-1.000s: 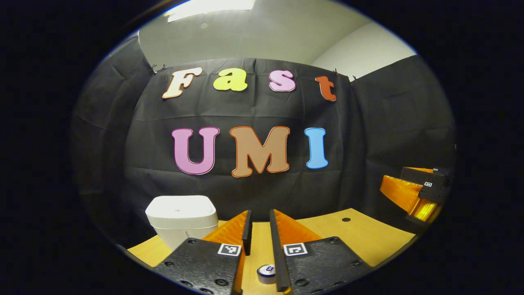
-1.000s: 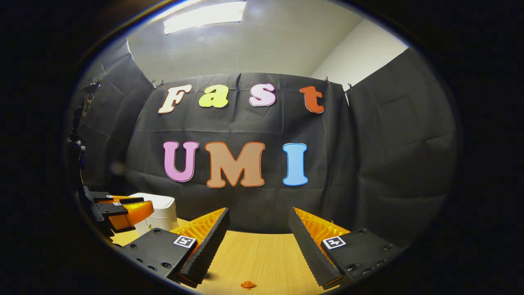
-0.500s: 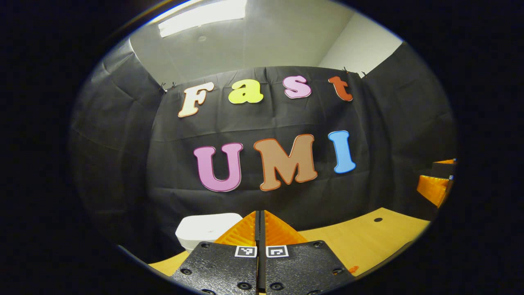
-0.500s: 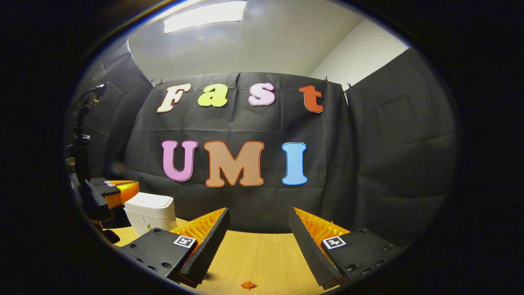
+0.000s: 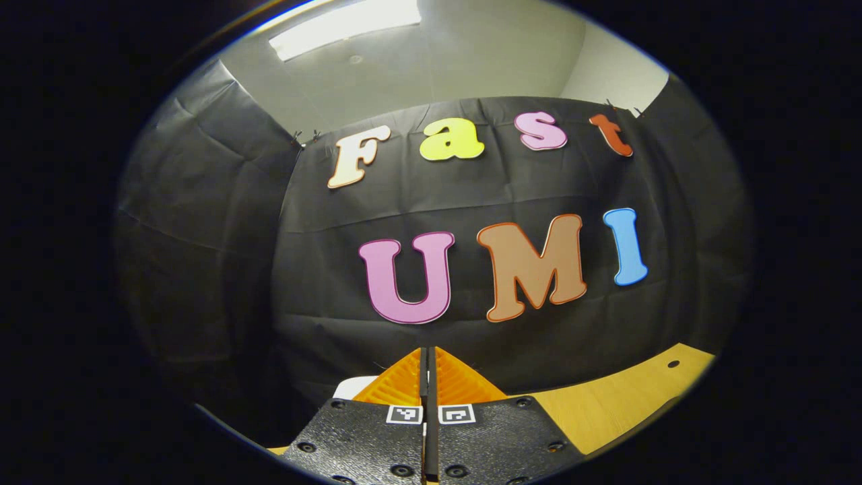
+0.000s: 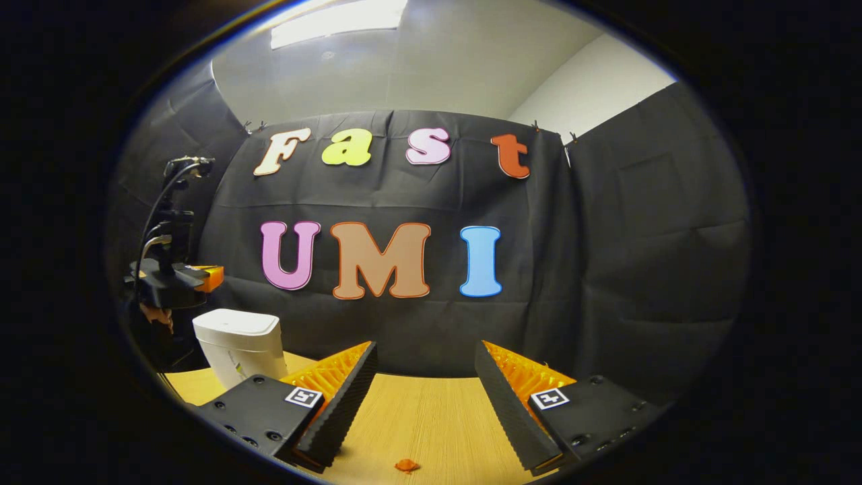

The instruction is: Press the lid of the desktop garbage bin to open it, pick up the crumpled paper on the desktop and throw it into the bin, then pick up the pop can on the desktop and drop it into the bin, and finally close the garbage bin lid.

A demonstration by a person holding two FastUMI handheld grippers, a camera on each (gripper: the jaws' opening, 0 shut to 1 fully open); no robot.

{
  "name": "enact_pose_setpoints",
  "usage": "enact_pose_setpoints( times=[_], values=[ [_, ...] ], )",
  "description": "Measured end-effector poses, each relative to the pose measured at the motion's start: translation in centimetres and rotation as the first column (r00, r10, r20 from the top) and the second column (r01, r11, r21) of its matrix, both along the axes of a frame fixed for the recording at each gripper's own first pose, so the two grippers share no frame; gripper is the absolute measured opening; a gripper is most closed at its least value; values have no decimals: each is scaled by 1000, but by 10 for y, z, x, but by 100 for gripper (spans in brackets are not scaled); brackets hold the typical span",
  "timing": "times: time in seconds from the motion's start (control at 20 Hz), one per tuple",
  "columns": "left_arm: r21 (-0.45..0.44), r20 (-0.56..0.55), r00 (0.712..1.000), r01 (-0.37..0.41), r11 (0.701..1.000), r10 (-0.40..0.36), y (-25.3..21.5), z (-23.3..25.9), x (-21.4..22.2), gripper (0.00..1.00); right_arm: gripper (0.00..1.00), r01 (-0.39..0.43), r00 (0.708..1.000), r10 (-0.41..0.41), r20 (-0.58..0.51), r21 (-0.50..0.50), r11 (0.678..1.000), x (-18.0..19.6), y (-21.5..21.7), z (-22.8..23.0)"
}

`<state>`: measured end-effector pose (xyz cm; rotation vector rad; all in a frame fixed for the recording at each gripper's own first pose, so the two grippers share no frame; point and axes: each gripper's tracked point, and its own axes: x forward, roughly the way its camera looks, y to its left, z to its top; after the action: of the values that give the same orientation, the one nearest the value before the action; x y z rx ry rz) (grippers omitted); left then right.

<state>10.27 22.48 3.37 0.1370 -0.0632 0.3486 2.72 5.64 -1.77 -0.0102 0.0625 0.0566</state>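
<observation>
Lifted and closed tight on nothing, left gripper (image 5: 427, 360) above bin (image 6: 237, 345), poised for lid press; right gripper (image 6: 424, 377) wide open, idle.

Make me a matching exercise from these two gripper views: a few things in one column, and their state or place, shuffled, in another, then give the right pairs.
Things
1. left gripper
2. right gripper
3. garbage bin
4. small orange scrap

States or places
A. lid down, standing on the table near the booth wall
B. fingers spread apart, nothing between them
C. lying on the table between two open fingers
D. fingers closed together

Pairs: 1-D, 2-B, 3-A, 4-C
</observation>
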Motion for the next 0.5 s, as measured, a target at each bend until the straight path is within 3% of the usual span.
enact_pose_setpoints(
  times=[0.5],
  values=[
    [-166, -184, 982, -74, 983, 43, 50, -87, 25, 0, 96, 33, 999, -33, -34, -10, 999, -8, 1, -7]
  ],
)
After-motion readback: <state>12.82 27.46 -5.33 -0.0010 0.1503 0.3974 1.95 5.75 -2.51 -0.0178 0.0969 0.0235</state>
